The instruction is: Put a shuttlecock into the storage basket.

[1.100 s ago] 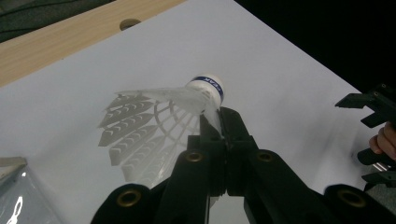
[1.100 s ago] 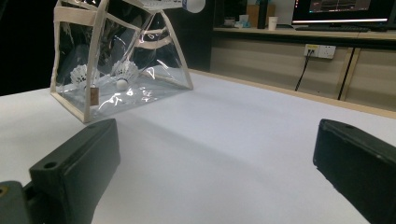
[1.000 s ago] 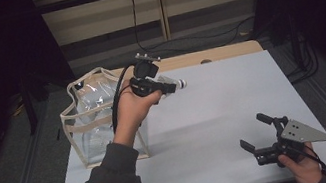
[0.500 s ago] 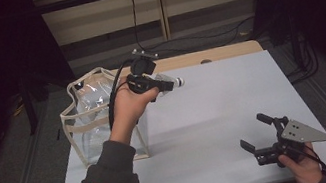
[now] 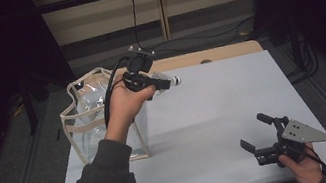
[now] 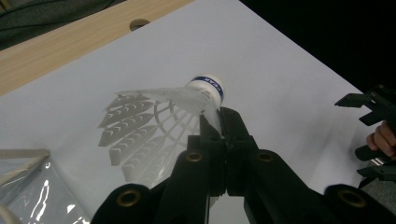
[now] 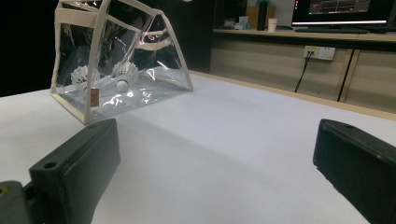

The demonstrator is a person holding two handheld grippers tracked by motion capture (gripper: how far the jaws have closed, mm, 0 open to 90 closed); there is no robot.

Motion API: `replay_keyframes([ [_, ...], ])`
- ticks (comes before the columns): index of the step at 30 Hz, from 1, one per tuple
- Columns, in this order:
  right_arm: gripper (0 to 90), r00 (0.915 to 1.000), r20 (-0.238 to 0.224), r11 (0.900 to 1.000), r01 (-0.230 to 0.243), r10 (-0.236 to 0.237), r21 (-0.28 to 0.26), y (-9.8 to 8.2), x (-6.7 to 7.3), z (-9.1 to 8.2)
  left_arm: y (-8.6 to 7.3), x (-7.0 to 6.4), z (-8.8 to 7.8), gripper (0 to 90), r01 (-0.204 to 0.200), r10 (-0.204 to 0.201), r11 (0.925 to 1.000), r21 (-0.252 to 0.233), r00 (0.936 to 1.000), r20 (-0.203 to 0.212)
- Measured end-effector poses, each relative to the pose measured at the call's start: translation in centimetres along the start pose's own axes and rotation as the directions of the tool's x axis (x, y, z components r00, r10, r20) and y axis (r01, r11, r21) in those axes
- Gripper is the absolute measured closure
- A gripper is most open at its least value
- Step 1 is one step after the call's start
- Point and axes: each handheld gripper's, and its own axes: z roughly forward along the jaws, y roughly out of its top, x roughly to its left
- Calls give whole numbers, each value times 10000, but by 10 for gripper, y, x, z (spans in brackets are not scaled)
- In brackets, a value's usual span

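Left gripper view shows our left hand-held gripper (image 6: 219,122) clamped on the thin skirt of a white shuttlecock (image 6: 187,100), held above the white bench (image 5: 225,111) just right of the clear bag (image 5: 99,118). We judge a gentle, steady carry best: the plastic feathers look flimsy, the cork cap round. The right hand-held gripper (image 5: 255,133), at the near right, stands wide and empty. The bag's glossy film, beige-trimmed, already holds shuttlecocks.

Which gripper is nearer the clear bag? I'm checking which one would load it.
Left. The left gripper, shut on a shuttlecock, hangs beside the clear bag; the right gripper sits open far across the table.
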Motion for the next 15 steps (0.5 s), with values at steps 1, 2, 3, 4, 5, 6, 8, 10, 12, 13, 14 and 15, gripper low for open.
replay_keyframes([
  [1,3,10000,-13,10000,-12,12,-10,0,0,0,0,0,-1,896,12,-12,10000,-12,10000,15],
  [2,3,10000,-11,10000,-3,3,-10,0,0,0,0,0,-1,896,-10,10,10000,20,10000,-5],
  [3,3,10000,-3,10000,-8,8,5,0,0,0,1,1,-2,896,4,-4,10000,34,10000,-6],
  [4,3,10000,-5,10000,-18,18,19,0,0,0,1,1,-3,896,66,-66,10000,-25,10000,-14],
  [5,3,10000,-13,10000,-6,6,26,0,0,0,1,1,-4,896,4,-4,10000,-5,10000,-16],
  [6,3,10000,-9,10000,2,-2,-5,0,0,0,1,1,-4,896,19,-19,10000,-10,10000,-27],
  [8,3,10000,5,10000,-6,6,-11,0,0,0,2,1,-6,896,17,-17,10000,16,10000,-34],
  [10,3,10000,5,10000,3,-3,-15,0,0,0,2,2,-7,895,1,-1,10000,45,10000,-55],
  [12,3,10000,-14,10000,-21,21,8,0,0,0,3,2,-9,895,-6,7,10000,58,10000,-36],
  [13,3,10000,-27,10000,-16,16,27,0,0,0,3,2,-10,895,51,-51,10000,-2,10000,-39],
  [14,3,10000,-43,10000,-23,23,14,0,0,0,4,2,-11,895,-53,53,10000,63,10000,-76],
  [15,3,10000,-49,10000,-32,32,10,0,0,0,4,2,-11,895,-79,80,10000,58,9999,-119],
])
